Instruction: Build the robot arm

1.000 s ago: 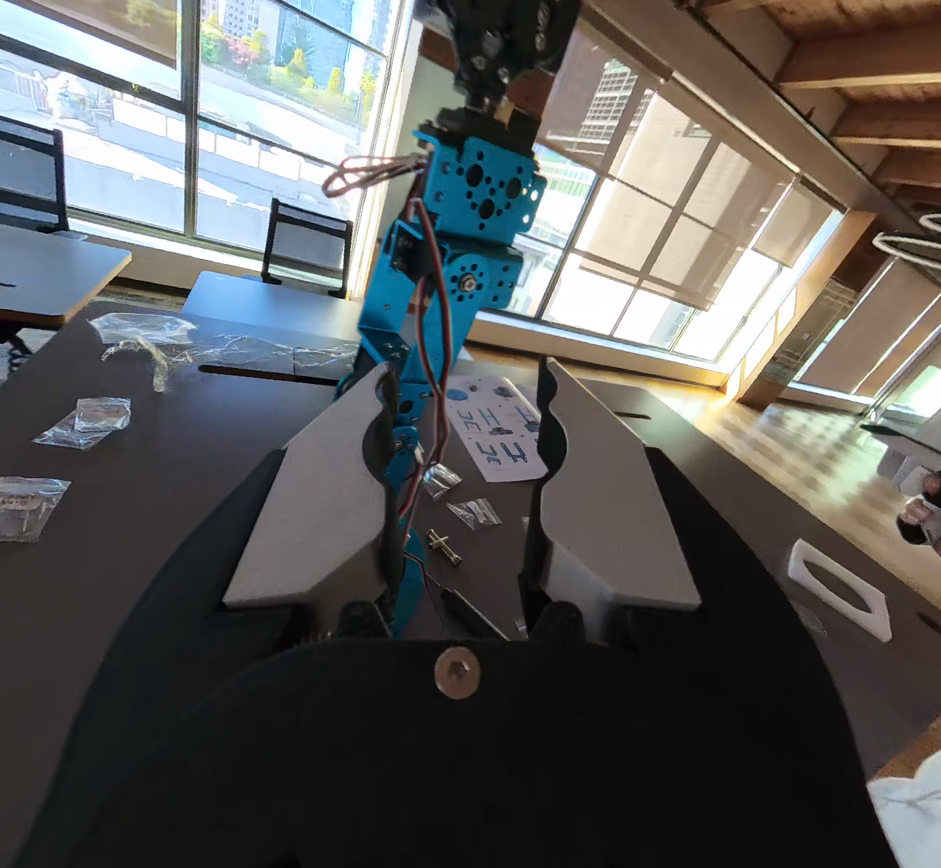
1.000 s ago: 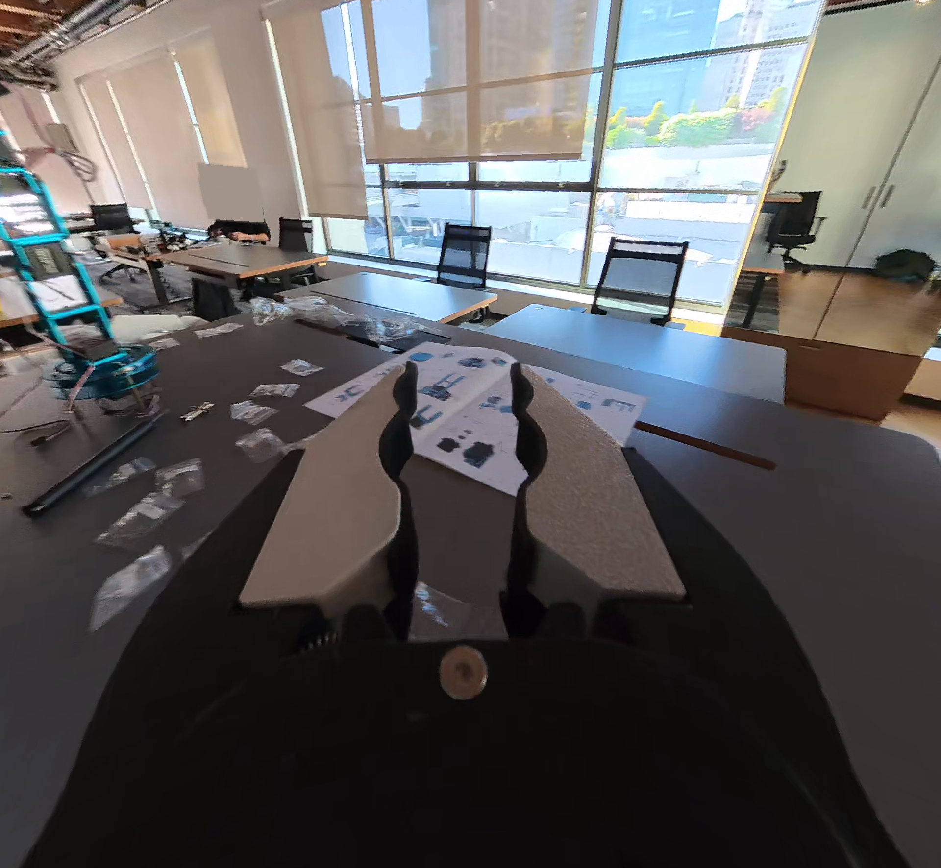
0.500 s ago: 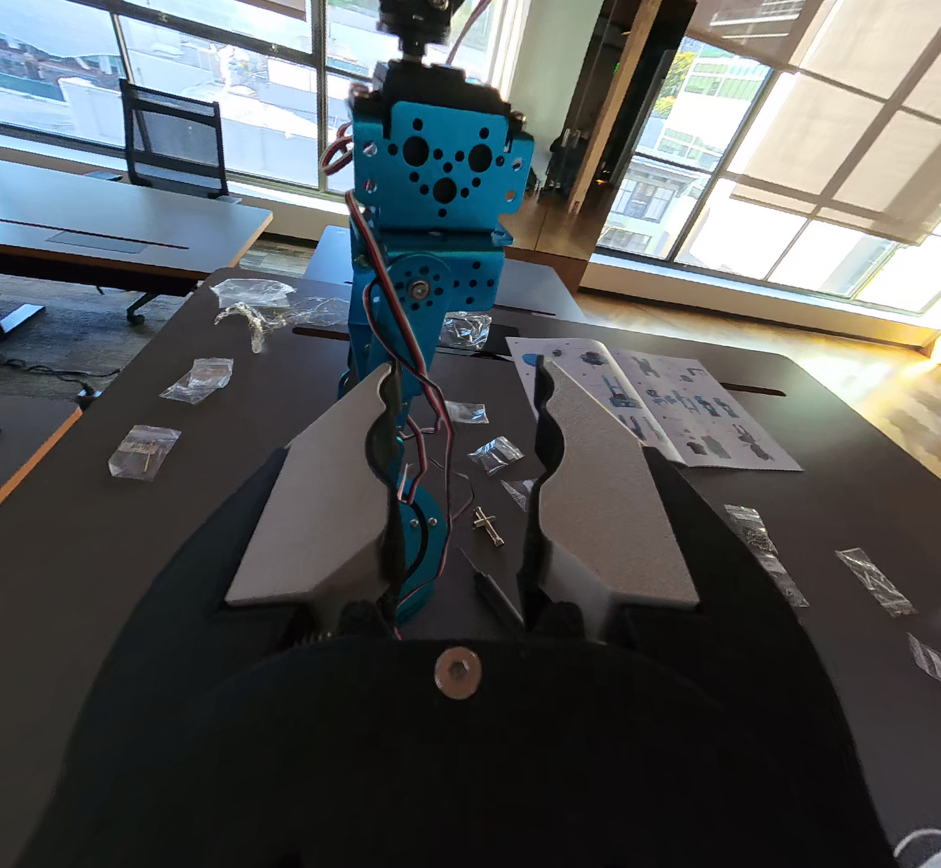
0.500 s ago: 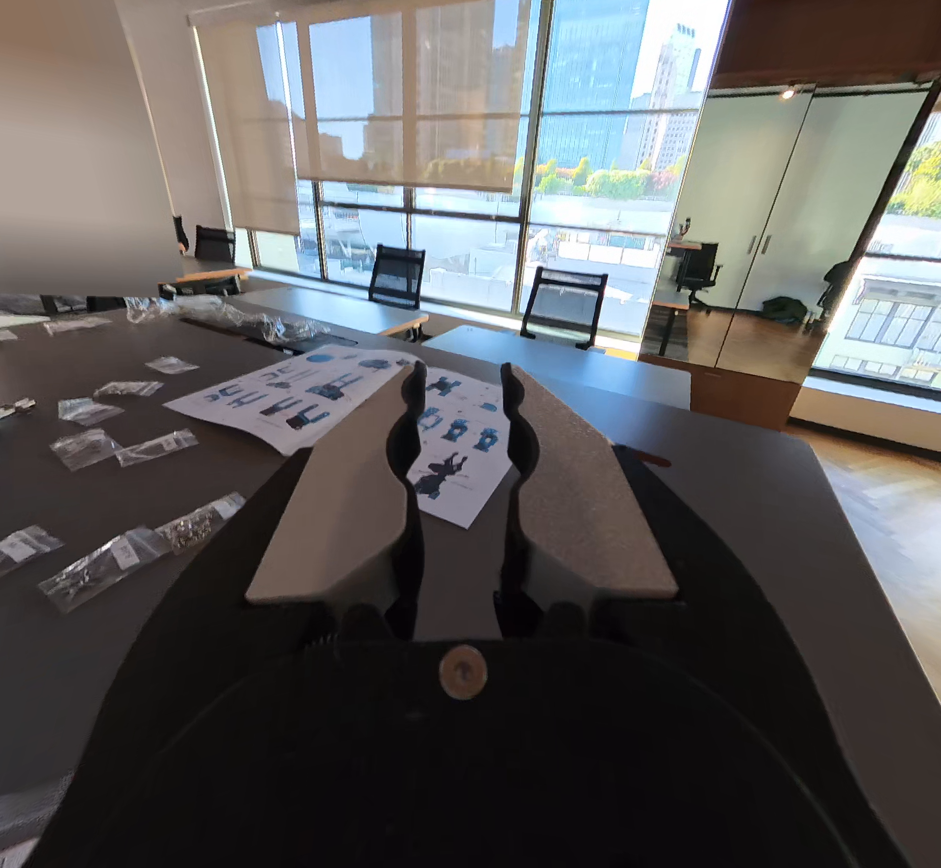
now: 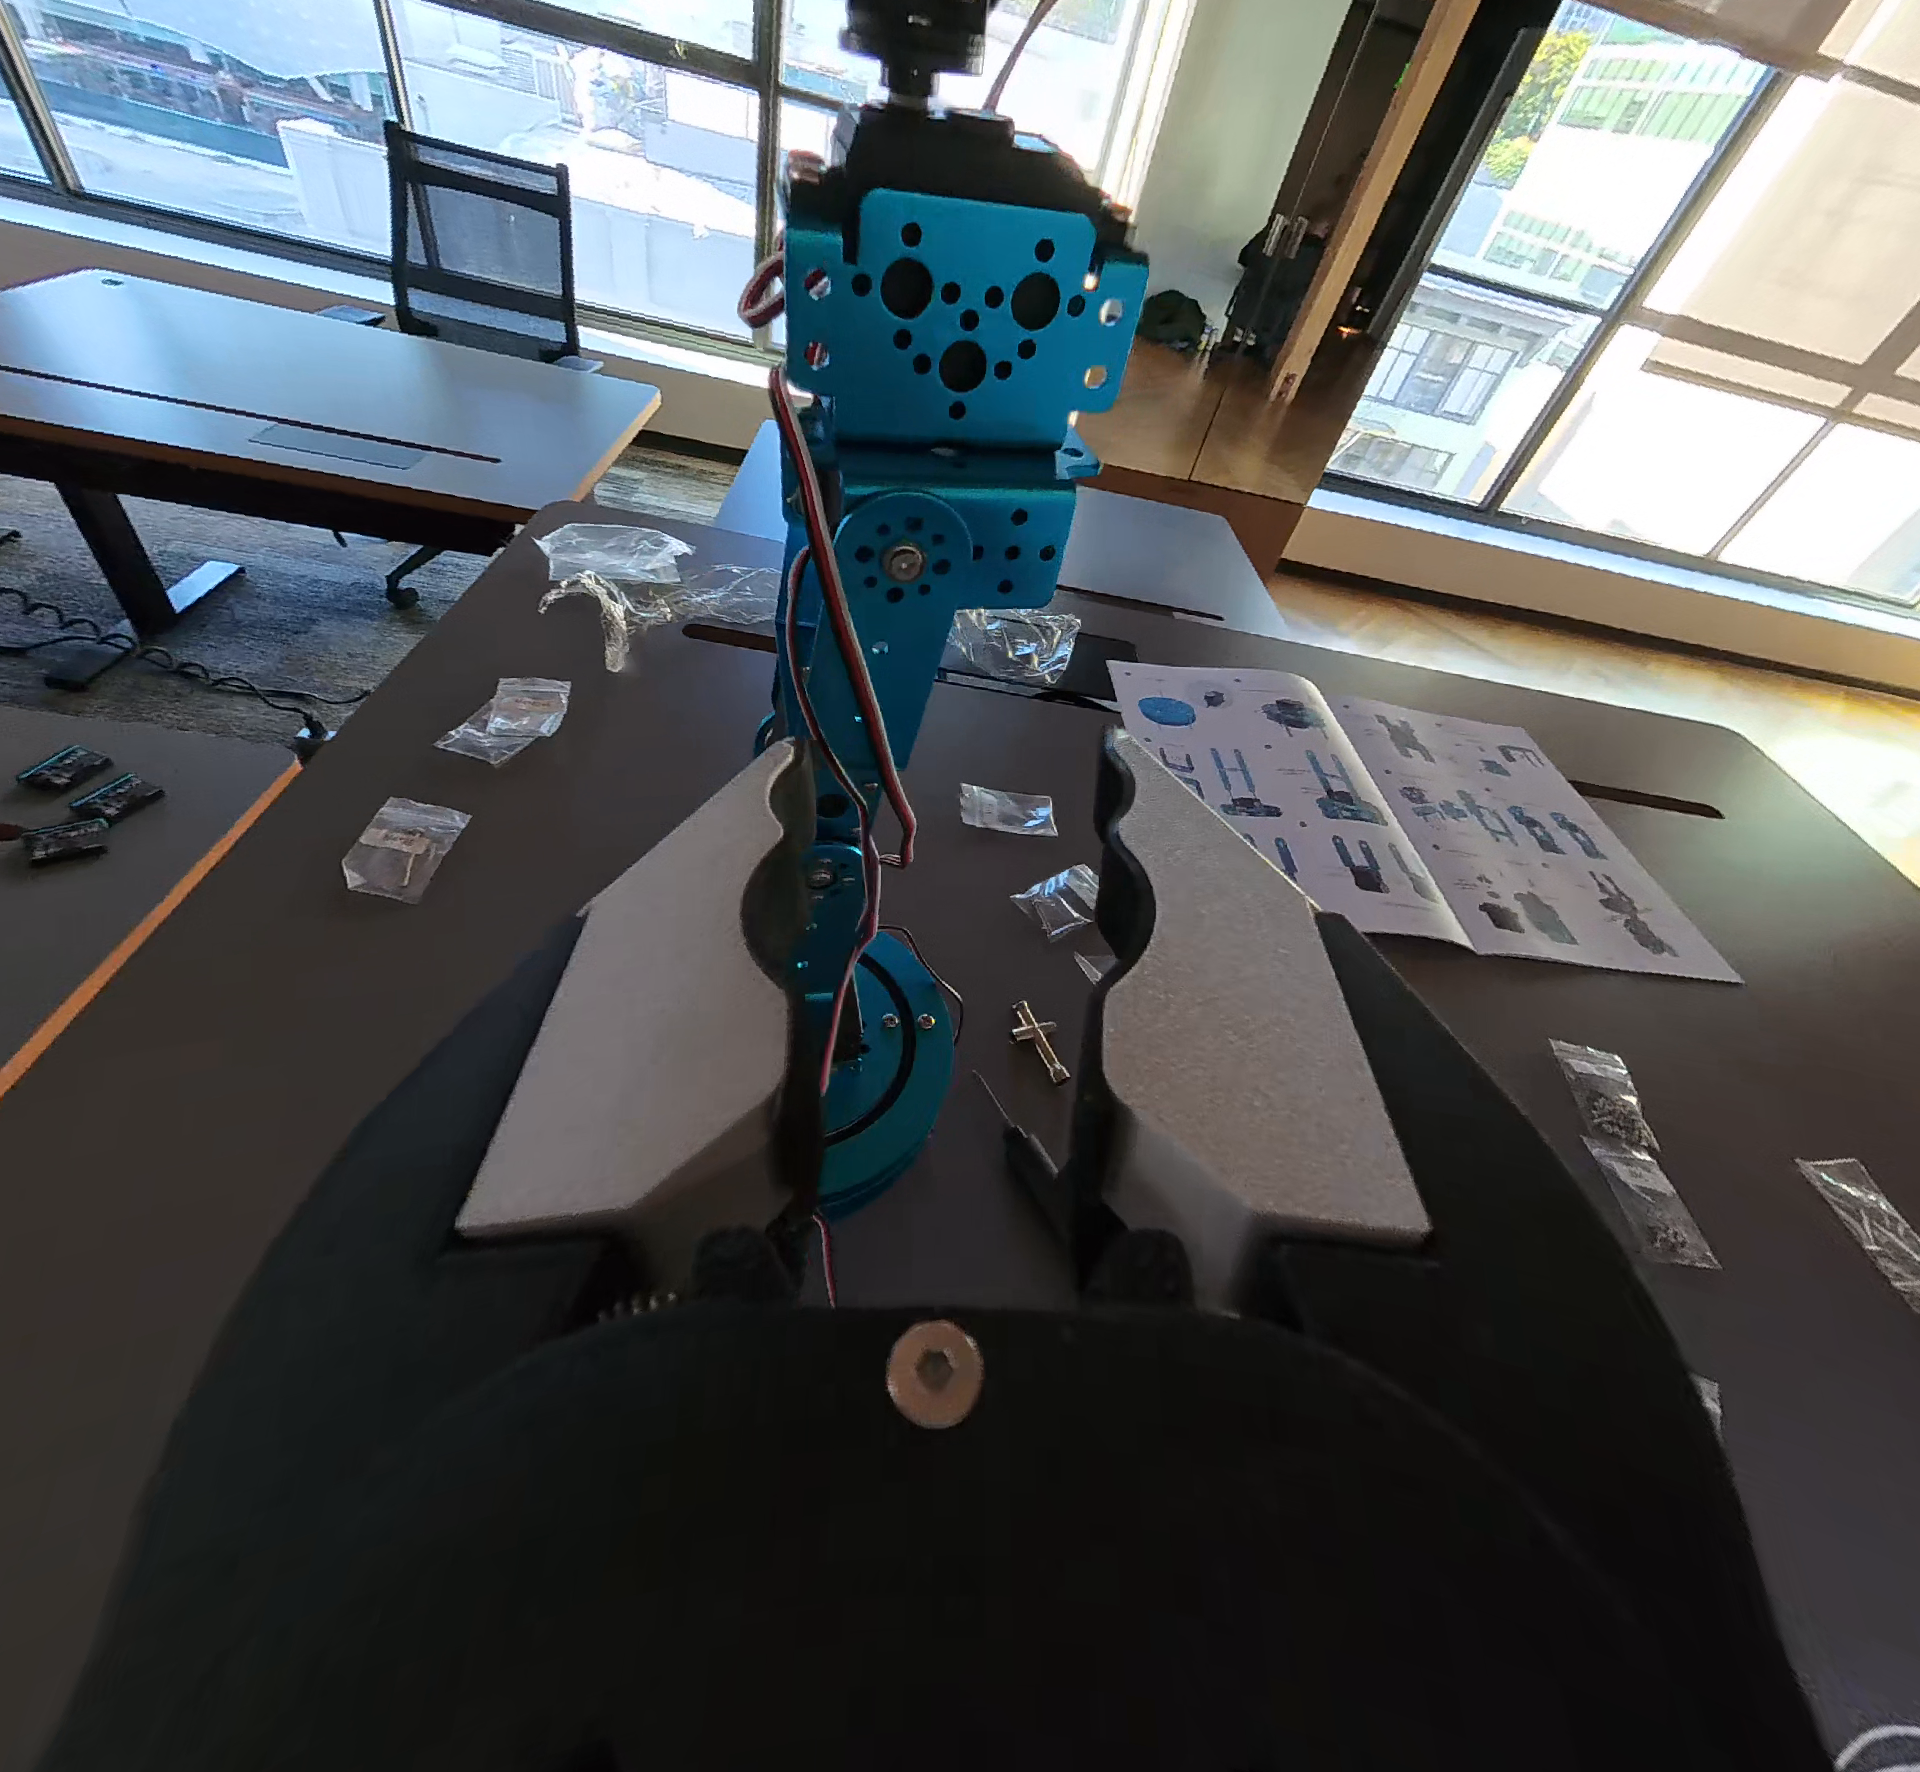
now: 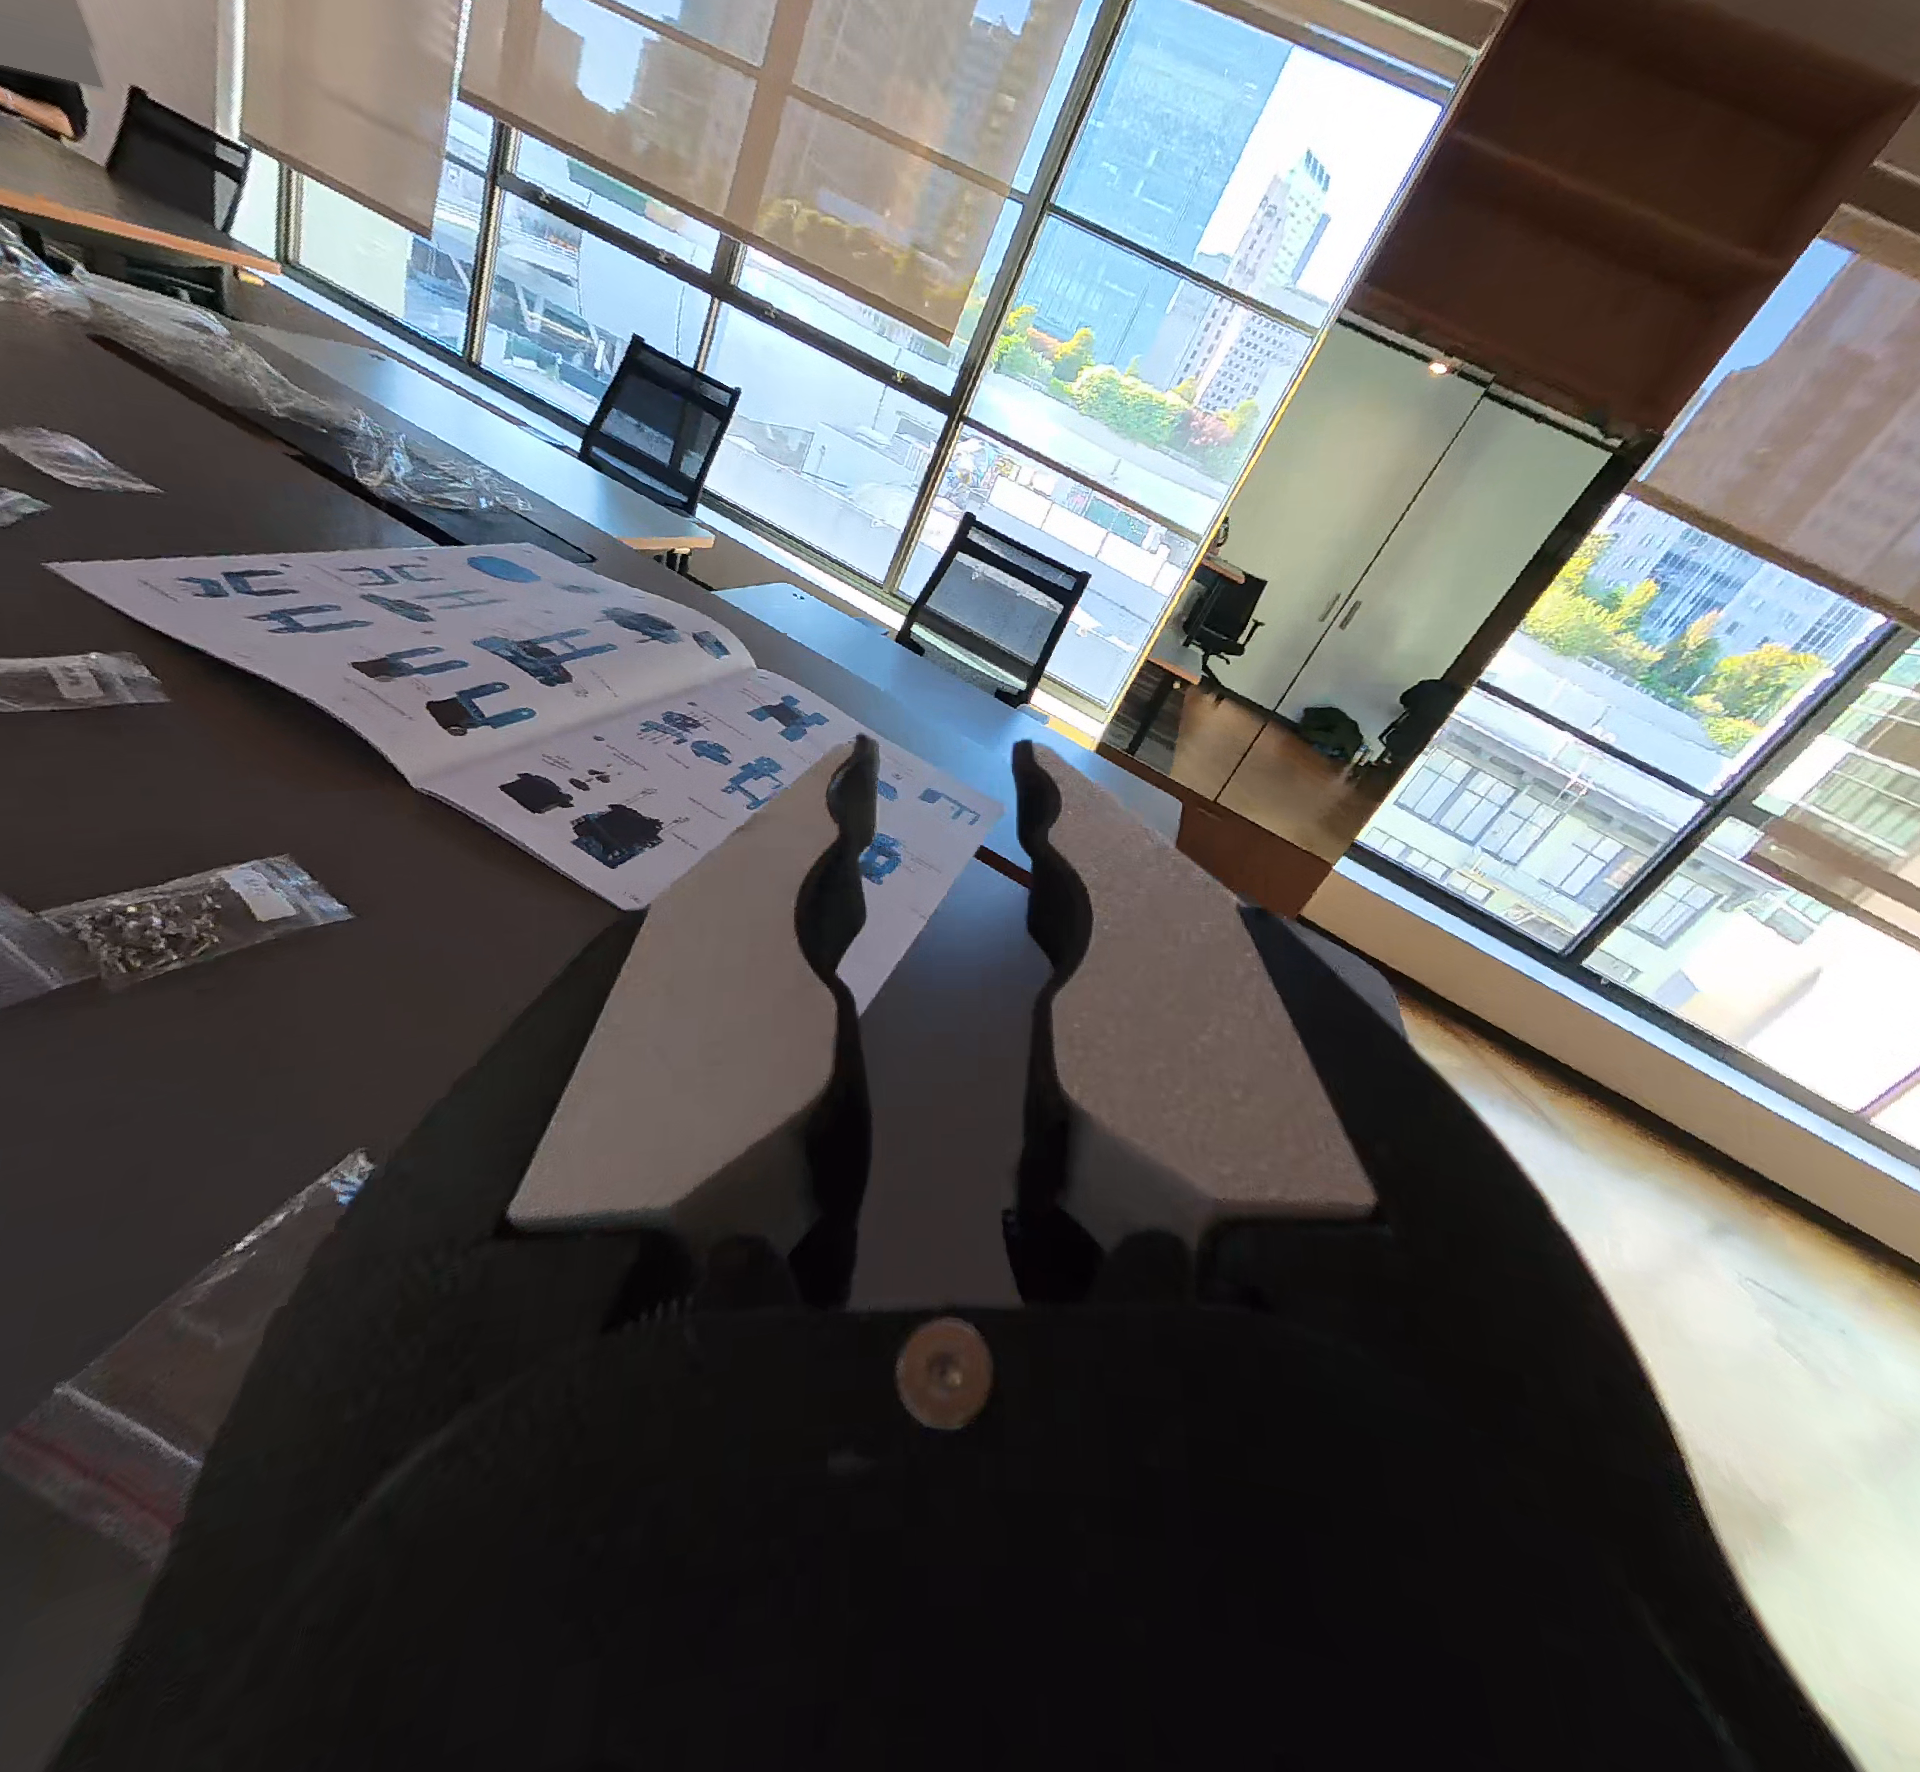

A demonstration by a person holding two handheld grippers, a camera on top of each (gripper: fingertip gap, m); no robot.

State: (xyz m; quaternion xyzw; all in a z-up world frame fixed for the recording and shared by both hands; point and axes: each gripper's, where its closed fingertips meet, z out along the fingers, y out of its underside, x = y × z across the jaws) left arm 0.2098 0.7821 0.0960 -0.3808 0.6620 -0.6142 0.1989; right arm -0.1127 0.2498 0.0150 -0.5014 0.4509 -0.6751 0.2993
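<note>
A blue metal robot-arm kit with red, white and black wires stands upright on its round blue base on the dark table. My left gripper is open around the arm's lower links, which sit close against the left finger; the right finger stands apart from them. My right gripper is open with a narrow gap and empty, hovering tilted over the table edge by an open instruction booklet, which also shows in the left wrist view.
A small metal cross wrench and a thin black-handled tool lie beside the base. Several clear parts bags are scattered about; one holds screws. Small dark boards lie on the left table. Office chairs stand by the windows. My hands' fingertips stand some 65 cm from each other. It is some 30 cm from my left tips to the small metal cross wrench.
My left gripper has swung round the blue arm, which now looks upright, with its base in view. My right gripper has turned right and tilted, so the booklet has slid to the left.
</note>
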